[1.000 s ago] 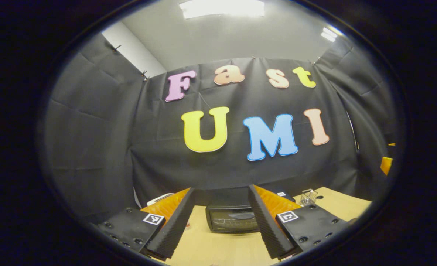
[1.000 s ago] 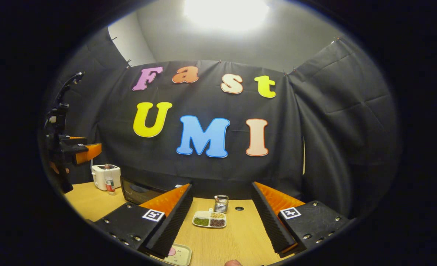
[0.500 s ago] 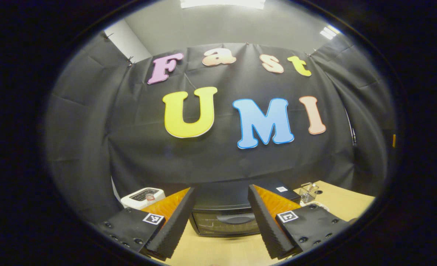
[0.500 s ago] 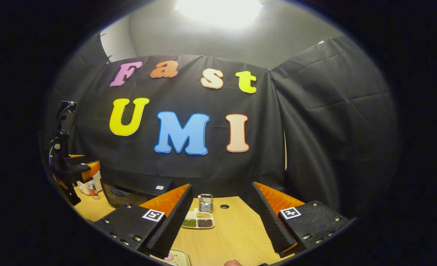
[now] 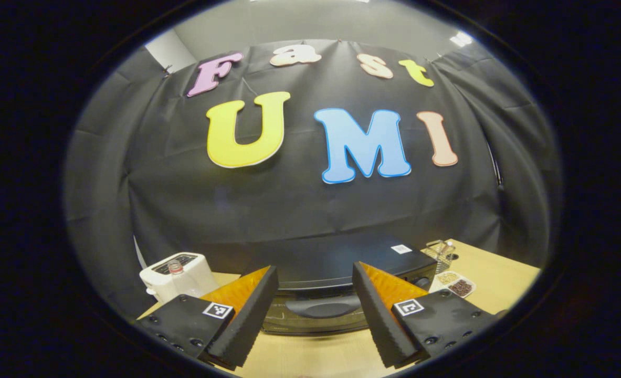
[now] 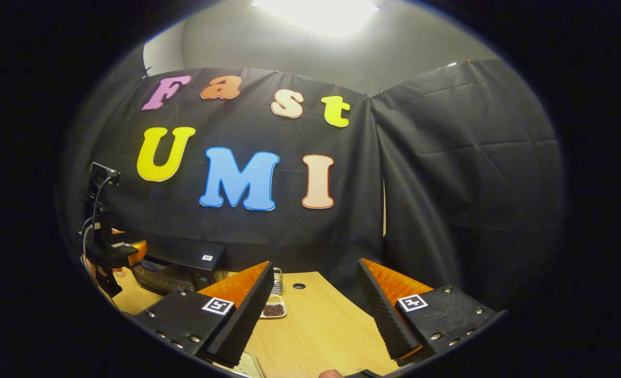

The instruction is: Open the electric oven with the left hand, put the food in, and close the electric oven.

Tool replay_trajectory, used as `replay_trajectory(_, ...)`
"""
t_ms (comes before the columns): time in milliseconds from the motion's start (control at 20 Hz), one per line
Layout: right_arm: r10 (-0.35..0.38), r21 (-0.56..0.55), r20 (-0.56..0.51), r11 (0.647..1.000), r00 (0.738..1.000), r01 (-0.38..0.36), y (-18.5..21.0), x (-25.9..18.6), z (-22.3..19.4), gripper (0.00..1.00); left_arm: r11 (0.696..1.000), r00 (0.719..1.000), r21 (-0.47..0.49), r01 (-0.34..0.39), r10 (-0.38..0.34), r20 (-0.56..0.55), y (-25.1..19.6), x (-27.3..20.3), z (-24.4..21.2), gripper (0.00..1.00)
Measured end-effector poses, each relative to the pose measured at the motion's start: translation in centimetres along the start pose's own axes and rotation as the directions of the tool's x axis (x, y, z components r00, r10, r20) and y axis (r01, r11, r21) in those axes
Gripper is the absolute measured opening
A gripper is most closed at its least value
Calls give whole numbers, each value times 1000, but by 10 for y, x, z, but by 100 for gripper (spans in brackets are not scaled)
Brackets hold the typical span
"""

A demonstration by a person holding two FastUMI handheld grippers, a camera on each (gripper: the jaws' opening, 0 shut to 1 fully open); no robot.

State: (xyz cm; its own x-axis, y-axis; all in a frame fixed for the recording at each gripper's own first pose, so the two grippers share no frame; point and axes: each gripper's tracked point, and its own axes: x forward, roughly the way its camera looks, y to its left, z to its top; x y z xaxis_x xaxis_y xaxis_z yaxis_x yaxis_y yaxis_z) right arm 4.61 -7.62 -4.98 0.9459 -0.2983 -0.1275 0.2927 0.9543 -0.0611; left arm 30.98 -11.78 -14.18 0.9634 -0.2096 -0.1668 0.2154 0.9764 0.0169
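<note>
Left gripper is spread wide and empty, with the oven straight ahead and its door handle sitting between the fingers. Right gripper gapes empty over the table, right of the oven. Biggest risk, I think: closing early and slipping off that shallow handle. Food's hard to make out.

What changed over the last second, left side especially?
The left gripper closed in on the electric oven, which now looms larger, its door handle lined up between the open fingers. The right gripper swung rightward, so the divided dish slid behind its finger. Unchanged: oven door closed, both grippers open and empty, toaster in place.
</note>
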Motion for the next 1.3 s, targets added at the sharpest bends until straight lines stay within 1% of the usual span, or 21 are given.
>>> replay_trajectory(50,-8,-1,-7,1000,1000,8,-1,-1,-3,98,1000,1000,1,3,-3,-6,-1,6,-4,99)
replay_trajectory(100,-12,0,-17,1000,1000,12,1,-2,-5,98,1000,1000,1,7,-7,-13,-3,13,-10,100)
replay_trajectory(250,-25,-2,-32,1000,999,25,3,-4,-7,98,1000,999,-13,18,-18,-46,-6,29,-29,100)
replay_trajectory(300,-29,-10,-33,1000,999,28,4,-5,-7,98,1000,998,-19,20,-21,-61,-8,34,-37,96)
replay_trajectory(350,-29,-17,-34,999,999,29,5,-6,-8,98,1000,997,-19,16,-18,-73,-9,39,-43,100)
replay_trajectory(400,-27,-19,-36,999,999,27,7,-7,-8,98,1000,997,-15,11,-12,-82,-10,43,-51,96)
replay_trajectory(500,-21,-16,-47,1000,999,20,10,-7,-10,98,1000,995,-9,0,-1,-96,-11,48,-60,96)
replay_trajectory(550,-16,-18,-53,1000,998,15,12,-8,-12,98,1000,996,-9,-6,6,-94,-11,49,-61,100)
replay_trajectory(600,-13,-24,-56,1000,998,11,13,-8,-12,98,1000,997,-9,-11,10,-77,-12,52,-61,96)
replay_trajectory(650,-9,-32,-59,999,998,7,14,-7,-14,98,1000,996,-7,-15,14,-87,-13,51,-64,99)
replay_trajectory(700,-3,-39,-59,999,998,1,16,-7,-13,98,1000,997,-10,-20,19,-77,-12,50,-62,96)
replay_trajectory(750,2,-43,-56,999,998,-5,17,-8,-12,98,1000,996,-13,-23,22,-85,-12,48,-63,99)
replay_trajectory(800,7,-43,-52,999,999,-10,17,-7,-10,98,1000,997,-20,-25,23,-79,-12,45,-63,96)
replay_trajectory(900,20,-40,-49,999,999,-22,19,-5,-10,98,999,996,-30,-27,24,-81,-13,35,-67,100)
replay_trajectory(950,29,-38,-47,999,998,-30,20,-5,-10,98,999,996,-32,-27,25,-81,-13,30,-68,96)
replay_trajectory(1000,37,-36,-46,999,998,-39,21,-4,-9,98,999,996,-30,-29,26,-82,-14,25,-71,100)
replay_trajectory(1050,45,-34,-46,998,998,-47,21,-3,-9,98,999,996,-26,-29,27,-81,-14,20,-71,96)
replay_trajectory(1100,54,-34,-45,998,998,-55,22,-2,-9,98,999,996,-21,-31,29,-87,-15,14,-74,100)
replay_trajectory(1150,63,-34,-44,997,997,-64,23,-2,-10,98,999,996,-18,-33,31,-87,-15,9,-76,96)
replay_trajectory(1200,71,-34,-43,997,997,-72,24,-1,-9,98,999,995,-16,-34,33,-94,-16,4,-80,99)
replay_trajectory(1300,85,-32,-42,996,995,-87,23,-1,-9,98,999,994,-13,-37,36,-105,-18,-6,-85,99)
